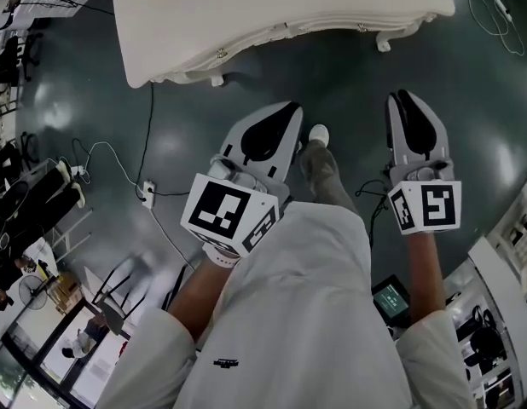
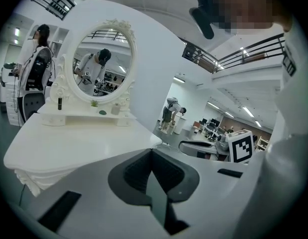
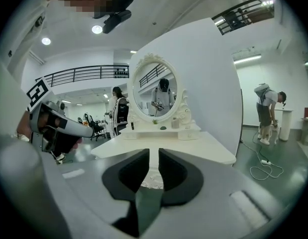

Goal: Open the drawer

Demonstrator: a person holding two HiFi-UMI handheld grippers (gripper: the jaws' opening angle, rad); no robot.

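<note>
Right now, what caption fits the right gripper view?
Right gripper, jaws slightly apart, faces a white table and mirror.

The table (image 1: 246, 15) looks smooth, white-painted; the floor (image 1: 349, 75) is dark and glossy — lamps glare off it; left gripper (image 1: 285, 113) and right gripper (image 1: 407, 100) are matt grey plastic.

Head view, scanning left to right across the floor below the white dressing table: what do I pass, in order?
power strip → left gripper → shoe → right gripper
</note>
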